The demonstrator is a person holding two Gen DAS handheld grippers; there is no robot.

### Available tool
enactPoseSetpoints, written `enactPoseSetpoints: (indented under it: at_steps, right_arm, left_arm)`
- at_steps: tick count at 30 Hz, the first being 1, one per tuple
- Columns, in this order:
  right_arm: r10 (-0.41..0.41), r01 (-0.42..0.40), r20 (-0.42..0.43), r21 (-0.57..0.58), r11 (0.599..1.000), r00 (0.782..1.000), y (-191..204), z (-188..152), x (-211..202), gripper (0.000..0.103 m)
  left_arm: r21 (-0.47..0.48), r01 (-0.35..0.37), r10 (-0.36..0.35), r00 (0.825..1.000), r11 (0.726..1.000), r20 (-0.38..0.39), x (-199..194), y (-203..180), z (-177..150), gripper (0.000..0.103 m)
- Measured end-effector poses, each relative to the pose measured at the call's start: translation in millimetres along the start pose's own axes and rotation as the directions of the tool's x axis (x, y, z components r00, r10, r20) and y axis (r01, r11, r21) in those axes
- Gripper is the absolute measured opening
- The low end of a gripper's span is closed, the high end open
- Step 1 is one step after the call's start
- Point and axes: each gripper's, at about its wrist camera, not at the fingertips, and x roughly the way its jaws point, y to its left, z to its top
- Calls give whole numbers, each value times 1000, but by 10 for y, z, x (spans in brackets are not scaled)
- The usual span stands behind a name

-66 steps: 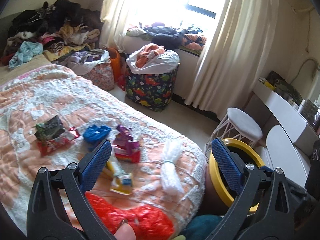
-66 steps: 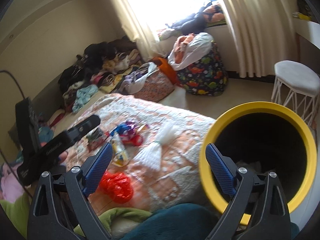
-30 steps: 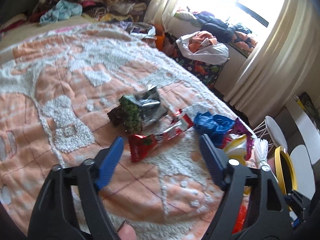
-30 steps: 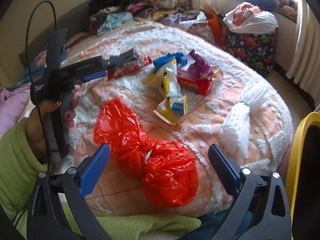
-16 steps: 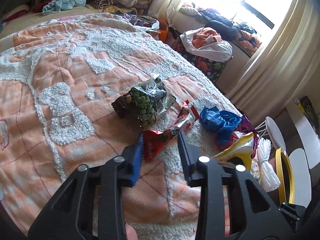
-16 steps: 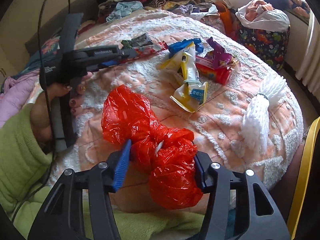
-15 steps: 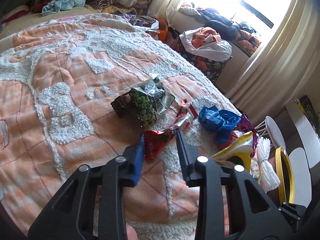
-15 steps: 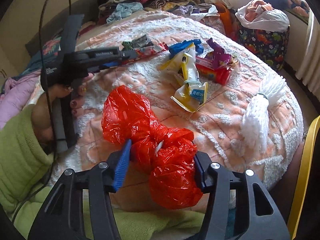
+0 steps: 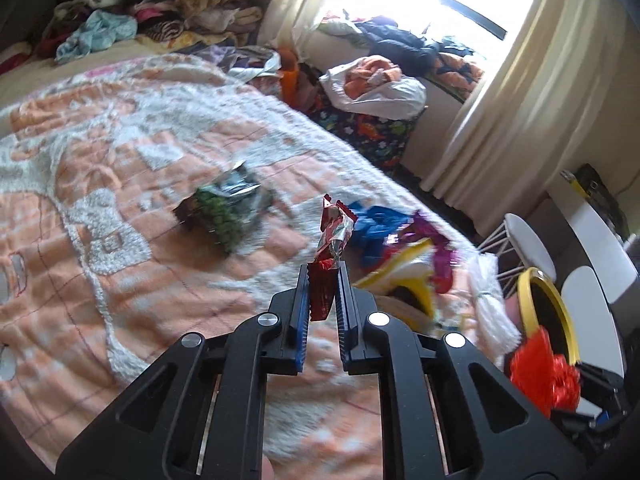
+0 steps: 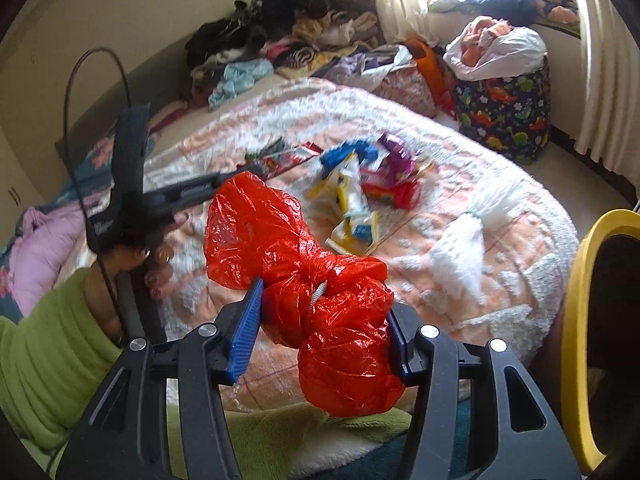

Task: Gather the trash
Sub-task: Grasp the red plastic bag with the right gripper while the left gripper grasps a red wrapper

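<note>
— What worries you most here?

— The left tool [image 9: 323, 280]. It is pinched almost fully closed on just the bottom end of the red snack wrapper [image 9: 331, 240], and the rest of the wrapper stands up loose above the tips — thin, slick foil, so I'd guess a quick swing toward the yellow-rimmed bin [image 9: 548, 312] could let it slide out onto the bed [image 9: 100, 200].

— And the right one?

— The right tool [image 10: 320, 340] is about half closed, squeezing the knotted red plastic bag [image 10: 312, 280] at its waist. The bag bulges above and below the pads and is clear of the bed. It looks secure, but it is bulky; it might catch the bin's rim [image 10: 576, 320] rather than drop in.

— Anything left behind?

— Plenty on the bed: a green-and-silver packet [image 9: 224, 208], a blue wrapper [image 9: 376, 220], a yellow-and-white pouch [image 10: 352, 208], purple and red packets [image 10: 396, 176], and a white bundle [image 10: 464, 236] nearer the bin. The bin stands just off the bed's edge — near both loads.
</note>
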Motion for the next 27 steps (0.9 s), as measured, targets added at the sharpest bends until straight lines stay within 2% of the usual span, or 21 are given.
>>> enactPoseSetpoints:
  at_steps: [14,27]
  right_arm:
    - [-42,33,122,76,997,992,-262,26,-508,51]
    - [-103,72,208,151,986,973,-546,59,-882,51]
  left_arm:
    - [106,82,-86,996,991,28,-256,-647,30,7]
    - [158,121,-126,992,980,26,-369,-1021,17,7]
